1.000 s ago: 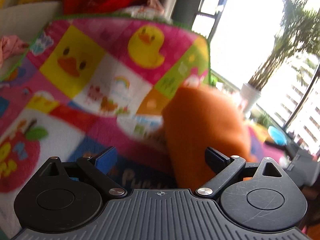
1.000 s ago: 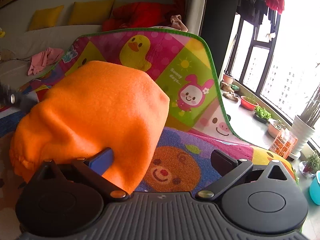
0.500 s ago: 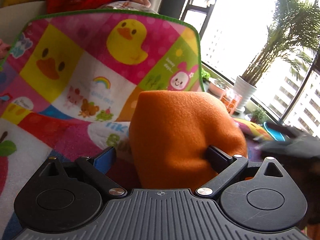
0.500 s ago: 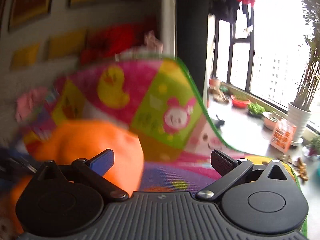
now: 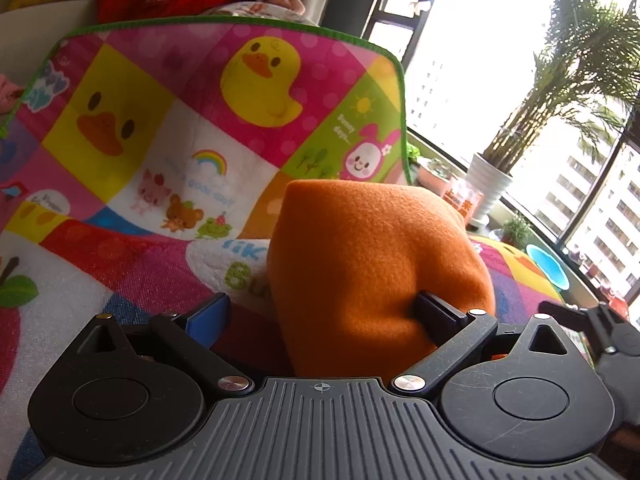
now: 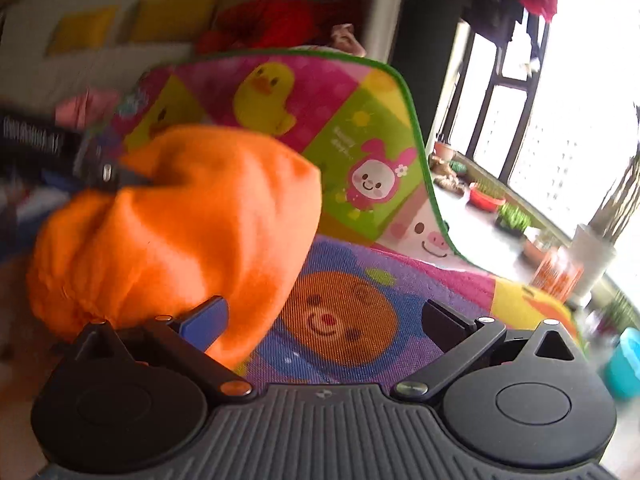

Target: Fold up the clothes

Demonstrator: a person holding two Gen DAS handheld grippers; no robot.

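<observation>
A: Setting? Largest item first.
B: Bright patchwork play mat with ducks and a green border (image 5: 168, 120), far end curled upright, a window with potted plants to the right. Yellow cushions (image 6: 172, 18) on a sofa behind; that view is blurred.
A: Task item?
B: Bunched orange fleece garment (image 5: 372, 276) on the mat, between both tools.
A: Left claw (image 5: 322, 314)?
B: Fingers spread wide. Right-hand black finger (image 5: 438, 314) presses into the fleece; blue-padded finger stands apart from it. Nothing pinched.
A: Right claw (image 6: 324, 320)?
B: Also spread. Blue pad (image 6: 204, 322) touches the fleece edge, the other finger over bare mat.
</observation>
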